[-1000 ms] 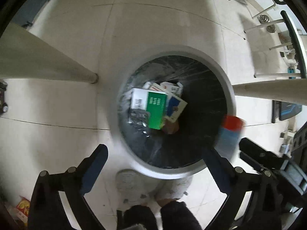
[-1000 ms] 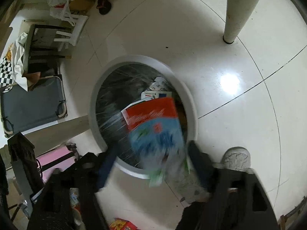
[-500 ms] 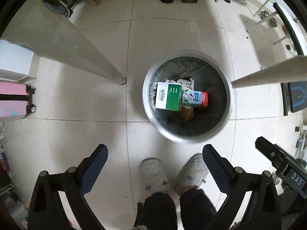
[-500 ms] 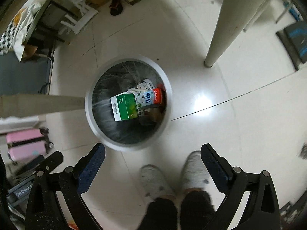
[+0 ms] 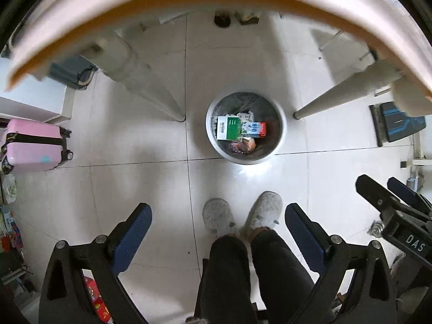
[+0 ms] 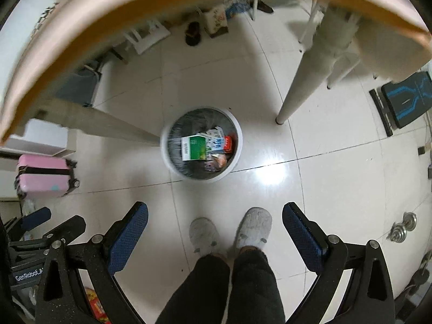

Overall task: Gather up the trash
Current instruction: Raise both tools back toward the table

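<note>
White-rimmed bin (image 5: pixel 280 140) between table legs (image 5: pixel 324 100), bare tile around.

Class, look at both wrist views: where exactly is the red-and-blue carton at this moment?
The red-and-blue carton lies inside the white trash bin on the floor, right beside the green-and-white box, ahead of the person's slippers in both views.

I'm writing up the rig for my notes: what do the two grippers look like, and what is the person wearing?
Both the left gripper and the right gripper have black angular frames with silver bolts and dark blue textured pads. White lettering on them reads "DAS" and "GenRobot". The person wears dark trousers and pale grey fuzzy slippers.
</note>
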The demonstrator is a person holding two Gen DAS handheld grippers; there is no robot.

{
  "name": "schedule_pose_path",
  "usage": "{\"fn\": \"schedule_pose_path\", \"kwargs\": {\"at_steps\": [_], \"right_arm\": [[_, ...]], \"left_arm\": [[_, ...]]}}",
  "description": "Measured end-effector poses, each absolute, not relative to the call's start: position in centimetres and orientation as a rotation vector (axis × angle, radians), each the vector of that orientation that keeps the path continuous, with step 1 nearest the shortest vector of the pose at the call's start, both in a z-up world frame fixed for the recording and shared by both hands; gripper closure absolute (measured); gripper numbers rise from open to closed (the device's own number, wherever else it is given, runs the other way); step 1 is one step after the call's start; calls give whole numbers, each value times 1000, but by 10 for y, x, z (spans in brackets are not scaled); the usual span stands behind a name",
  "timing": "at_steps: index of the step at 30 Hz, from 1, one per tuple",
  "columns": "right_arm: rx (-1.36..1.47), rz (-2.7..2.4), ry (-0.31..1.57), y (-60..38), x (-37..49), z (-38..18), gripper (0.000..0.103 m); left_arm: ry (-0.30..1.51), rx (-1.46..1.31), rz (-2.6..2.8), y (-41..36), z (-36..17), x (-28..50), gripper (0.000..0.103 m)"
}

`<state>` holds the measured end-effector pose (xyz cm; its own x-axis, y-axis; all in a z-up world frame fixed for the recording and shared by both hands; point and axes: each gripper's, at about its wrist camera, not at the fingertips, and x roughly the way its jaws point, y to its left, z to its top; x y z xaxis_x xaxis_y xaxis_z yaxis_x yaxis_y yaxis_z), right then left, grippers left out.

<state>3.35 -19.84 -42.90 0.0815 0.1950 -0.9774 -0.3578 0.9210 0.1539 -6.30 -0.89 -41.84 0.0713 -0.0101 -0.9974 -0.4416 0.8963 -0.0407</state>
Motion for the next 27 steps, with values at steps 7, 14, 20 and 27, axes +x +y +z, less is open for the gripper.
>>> {"fn": "schedule_pose_path", "kwargs": {"at_steps": [7,14,20,27], "right_arm": [[-64,434,1380,-202,16,-319,2],[0,448,1316,-206,52,-230,2],[-77,419,1299,-205,148,-201,2],[-339,467,1354,-167,301,-242,2]], "left_arm": [[1366,-366,360,-4,-321,-74,2],[1253,-332,433,14,-256,-40,2],[1240,-288,559,31,-250,27,2],[1305,-283,661,39,-288,120,2]]}}
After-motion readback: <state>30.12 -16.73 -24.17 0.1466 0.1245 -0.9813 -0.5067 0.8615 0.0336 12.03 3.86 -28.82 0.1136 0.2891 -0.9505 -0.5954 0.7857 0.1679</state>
